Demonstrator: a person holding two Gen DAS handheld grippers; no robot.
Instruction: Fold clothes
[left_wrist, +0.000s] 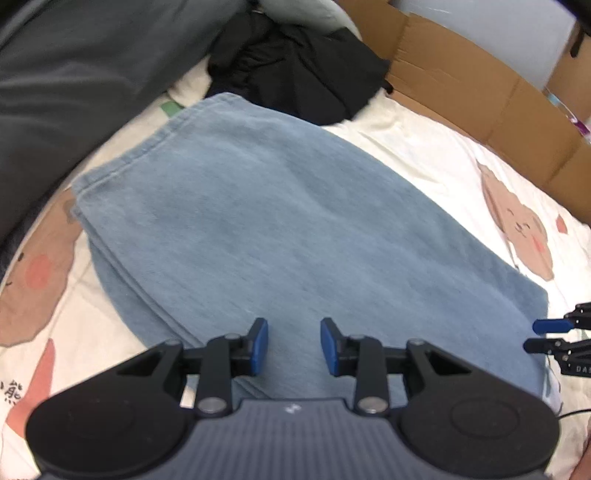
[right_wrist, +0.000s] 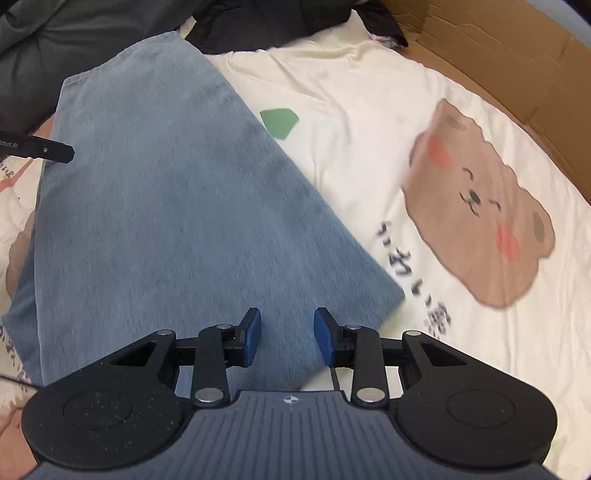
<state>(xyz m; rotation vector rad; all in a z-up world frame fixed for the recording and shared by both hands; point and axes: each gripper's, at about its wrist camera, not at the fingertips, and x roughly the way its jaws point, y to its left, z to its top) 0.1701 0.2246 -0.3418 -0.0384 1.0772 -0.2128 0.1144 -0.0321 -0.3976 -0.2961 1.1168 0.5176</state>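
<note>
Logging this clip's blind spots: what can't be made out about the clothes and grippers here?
- Folded denim garment: near edge hidden behind the left gripper in the left wrist view; garment type unclear.
- Black clothes pile: blurred, items indistinguishable.
- Right gripper: its body hides the denim's near edge in the right wrist view.
- Cardboard box: cut off by the frame.

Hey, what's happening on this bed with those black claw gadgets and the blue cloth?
A person is folding clothes using two hand-held grippers. The light blue denim garment lies folded flat on the cream bedsheet printed with brown bears. The left gripper and the right gripper both hover over its near edge, jaws open and holding nothing. A crumpled black garment waits beyond it, beside a brown cardboard box.
</note>
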